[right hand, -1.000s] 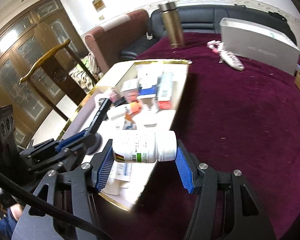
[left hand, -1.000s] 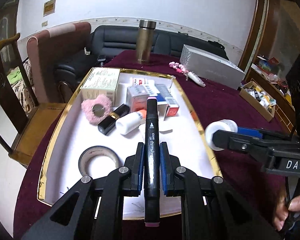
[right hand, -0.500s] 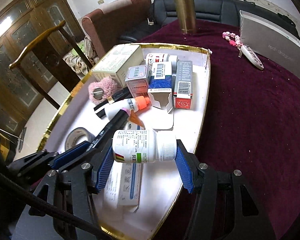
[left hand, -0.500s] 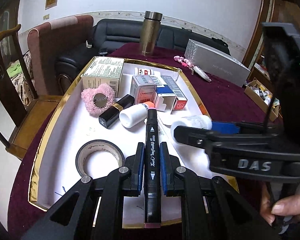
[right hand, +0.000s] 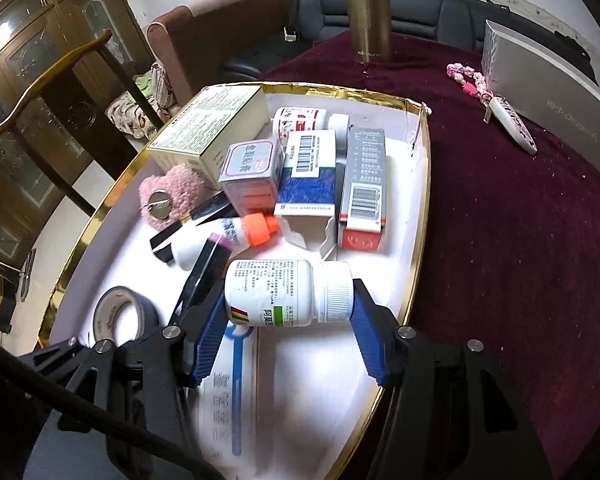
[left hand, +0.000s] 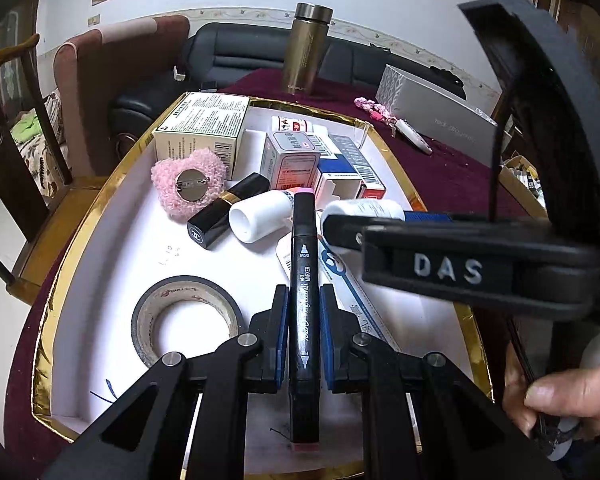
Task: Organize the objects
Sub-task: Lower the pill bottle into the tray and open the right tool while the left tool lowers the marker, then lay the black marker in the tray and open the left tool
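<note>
My left gripper (left hand: 304,316) is shut on a black art marker (left hand: 303,280) and holds it above the white gold-rimmed tray (left hand: 100,264). My right gripper (right hand: 288,320) is shut on a white pill bottle (right hand: 288,292) held sideways over the tray's (right hand: 404,280) near right part. The pill bottle also shows in the left wrist view (left hand: 364,210), just right of the marker's tip. The marker also shows in the right wrist view (right hand: 204,272), left of the bottle.
In the tray lie a tape roll (left hand: 184,320), a pink fluffy brooch (left hand: 188,184), a black lipstick (left hand: 228,210), an orange-capped white bottle (right hand: 224,236), several medicine boxes (right hand: 308,172) and a flat box (right hand: 228,392). On the maroon cloth stand a gold flask (left hand: 306,48) and a silver box (left hand: 436,116).
The right gripper with the pill bottle has moved left from beyond the tray's edge to over the tray. The left gripper with the marker has moved lower and nearer the tray's contents.
</note>
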Demonstrator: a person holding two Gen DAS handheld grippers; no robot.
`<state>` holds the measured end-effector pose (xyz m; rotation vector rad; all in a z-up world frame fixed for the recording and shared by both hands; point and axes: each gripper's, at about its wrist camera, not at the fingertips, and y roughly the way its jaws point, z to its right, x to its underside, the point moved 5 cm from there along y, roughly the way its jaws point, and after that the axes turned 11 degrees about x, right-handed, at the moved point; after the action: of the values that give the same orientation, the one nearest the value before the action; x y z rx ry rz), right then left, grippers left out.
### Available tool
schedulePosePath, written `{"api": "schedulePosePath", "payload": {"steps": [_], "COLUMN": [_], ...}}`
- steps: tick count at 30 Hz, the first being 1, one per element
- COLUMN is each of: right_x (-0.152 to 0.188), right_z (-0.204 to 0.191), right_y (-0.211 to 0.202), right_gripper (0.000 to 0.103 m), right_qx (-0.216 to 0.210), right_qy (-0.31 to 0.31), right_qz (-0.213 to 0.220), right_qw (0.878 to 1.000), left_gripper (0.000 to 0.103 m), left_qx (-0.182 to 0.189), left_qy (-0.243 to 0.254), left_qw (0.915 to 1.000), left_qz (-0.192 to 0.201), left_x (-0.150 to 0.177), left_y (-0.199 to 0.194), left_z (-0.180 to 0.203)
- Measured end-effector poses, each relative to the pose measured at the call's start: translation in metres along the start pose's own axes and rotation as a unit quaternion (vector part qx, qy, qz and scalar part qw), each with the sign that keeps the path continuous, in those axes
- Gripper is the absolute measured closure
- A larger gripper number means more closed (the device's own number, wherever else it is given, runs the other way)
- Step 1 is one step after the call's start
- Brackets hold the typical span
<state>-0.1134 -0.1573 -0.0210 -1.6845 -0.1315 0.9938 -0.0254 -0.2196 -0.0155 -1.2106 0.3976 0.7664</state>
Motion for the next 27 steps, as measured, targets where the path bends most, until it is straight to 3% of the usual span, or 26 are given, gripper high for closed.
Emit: {"api": "schedulePosePath", "payload": {"steps": [11, 23, 26, 27], "right_x": [-0.008, -0.003, 0.001, 0.002], "right_z": [0.0, -0.006, -0.009, -0.009], "right_y": [0.009, 0.005, 0.004, 0.003], "right_gripper": [0.045, 0.039, 0.038, 0.038], "right_qx": [0.04, 0.03, 0.031, 0.032], "right_qy": [-0.015, -0.015, -0.019, -0.019], "right_qz": [-0.002, -0.014, -0.015, -0.015], "right_qw": [0.999, 0.999, 0.999, 0.999], "left_gripper": [0.091, 0.089, 0.079, 0.069], "left_qx": [-0.003, -0.008, -0.005, -0.005], "left_qy": [-0.004, 0.001, 0.002, 0.003], "left_qw": [1.0, 0.9999, 0.9999, 0.9999], "left_qz": [-0.003, -0.01, -0.01, -0.009], "left_x": [0.002, 0.004, 0.005, 0.005], "left_y": [0.002, 0.002, 0.0, -0.001], "left_z": [0.0, 0.004, 0.006, 0.007]}}
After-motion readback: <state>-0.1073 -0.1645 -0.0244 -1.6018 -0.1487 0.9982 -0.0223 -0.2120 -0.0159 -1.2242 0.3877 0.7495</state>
